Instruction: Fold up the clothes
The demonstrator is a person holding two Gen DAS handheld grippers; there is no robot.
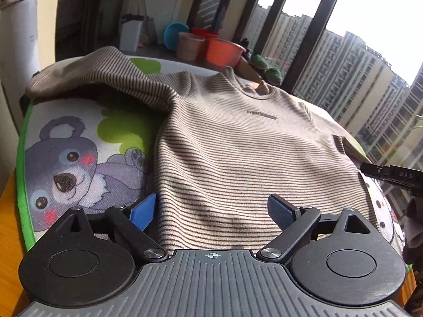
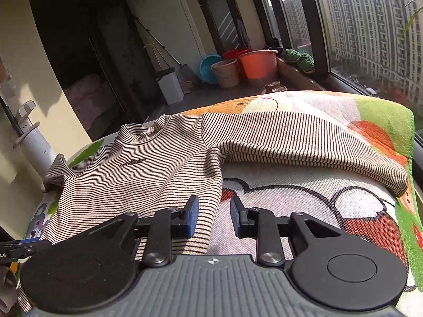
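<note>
My left tongs (image 1: pixel 211 211) stand wide open over the shirt's (image 1: pixel 238 142) hem, gripping nothing. My right tongs (image 2: pixel 212 216) are half open astride its side edge, pads clear of the cloth. The shirt is beige with thin dark stripes, flat on the cartoon mat (image 1: pixel 66 163), collar pointing away from me. Only the right view shows one sleeve (image 2: pixel 304 142) stretched sideways; the left shows the other sleeve (image 1: pixel 105 79).

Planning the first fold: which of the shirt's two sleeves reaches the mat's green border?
The sleeve stretched out in the right wrist view; its cuff lies at the green edge of the mat. The other sleeve stops short.
</note>
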